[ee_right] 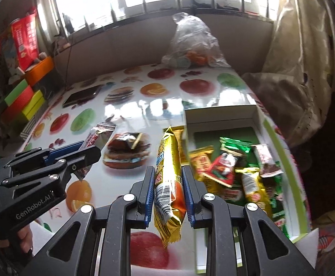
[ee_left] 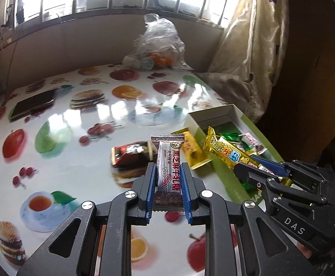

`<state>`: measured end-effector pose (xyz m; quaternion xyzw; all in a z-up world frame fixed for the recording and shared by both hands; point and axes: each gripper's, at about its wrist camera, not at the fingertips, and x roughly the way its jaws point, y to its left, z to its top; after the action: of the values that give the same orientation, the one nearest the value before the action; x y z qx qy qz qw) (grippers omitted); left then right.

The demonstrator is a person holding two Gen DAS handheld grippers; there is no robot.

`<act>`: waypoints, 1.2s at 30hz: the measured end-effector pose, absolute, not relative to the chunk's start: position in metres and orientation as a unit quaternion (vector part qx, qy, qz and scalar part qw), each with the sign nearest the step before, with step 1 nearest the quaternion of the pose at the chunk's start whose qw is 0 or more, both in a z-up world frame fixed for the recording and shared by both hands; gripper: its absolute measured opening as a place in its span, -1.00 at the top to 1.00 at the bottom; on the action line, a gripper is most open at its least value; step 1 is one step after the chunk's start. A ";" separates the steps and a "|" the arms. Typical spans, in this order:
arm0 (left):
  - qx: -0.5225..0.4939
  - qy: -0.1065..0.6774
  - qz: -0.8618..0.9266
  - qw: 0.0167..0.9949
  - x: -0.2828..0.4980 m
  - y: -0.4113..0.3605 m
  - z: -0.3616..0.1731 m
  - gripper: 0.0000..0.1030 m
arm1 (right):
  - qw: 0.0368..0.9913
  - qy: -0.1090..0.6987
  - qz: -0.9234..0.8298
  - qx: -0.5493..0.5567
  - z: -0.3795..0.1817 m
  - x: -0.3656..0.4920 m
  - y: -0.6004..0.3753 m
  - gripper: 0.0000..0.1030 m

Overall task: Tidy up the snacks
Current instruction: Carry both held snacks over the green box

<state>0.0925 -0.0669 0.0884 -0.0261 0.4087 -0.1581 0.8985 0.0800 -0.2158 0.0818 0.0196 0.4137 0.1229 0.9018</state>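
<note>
While both hand-held tools hang over a glossy table printed with fruit, burgers and teacups [ee_left: 59, 115], each one carries a single snack, apparently so that two pieces can go toward the box together. Seen from its own camera, the left gripper [ee_left: 168, 177] has its blue-padded black jaws pinching a long white candy bar with red Chinese lettering [ee_left: 169, 165] by its lower half, so that the wrapper stands up lengthwise above the tabletop. From the other camera, the right gripper [ee_right: 168, 179] is pinching a shiny gold snack stick with cartoon lettering [ee_right: 168, 161] around its middle, both crinkled ends poking out free; holding it at the centre probably keeps it from drooping. Just to the right of this stick sits an open white cardboard box with a lime-green outer edge [ee_right: 258, 115], placed near the table's right side. Inside it lies a loose heap of wrapped sweets [ee_right: 234, 172] in green, gold, red and brown foil, filling the nearer part while the far end looks bare. Outside the box, a dark brown and red wrapped snack [ee_left: 130, 153] and a yellow packet [ee_left: 193, 154] lie on the table, seemingly not yet sorted. Farther back, by the window, stands a knotted clear plastic bag holding orange fruit and small tubs [ee_left: 160, 46].
</note>
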 end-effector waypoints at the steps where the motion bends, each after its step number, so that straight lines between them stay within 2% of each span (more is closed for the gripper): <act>1: -0.026 0.409 -0.162 0.898 0.094 -0.070 0.089 0.57 | 0.903 0.413 0.120 0.021 0.083 0.080 -0.218 0.56; 22: -0.010 0.412 -0.218 0.885 0.126 -0.130 0.097 0.57 | 0.911 0.405 0.060 0.052 0.083 0.068 -0.280 0.56; 36: -0.016 0.443 -0.234 0.865 0.159 -0.158 0.073 0.57 | 0.906 0.416 0.038 0.065 0.070 0.067 -0.303 0.56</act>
<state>0.1590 -0.1582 0.0735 -0.0163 0.4434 -0.2344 0.8650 0.0674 -0.3028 0.0700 0.0648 0.4159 0.0384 0.9063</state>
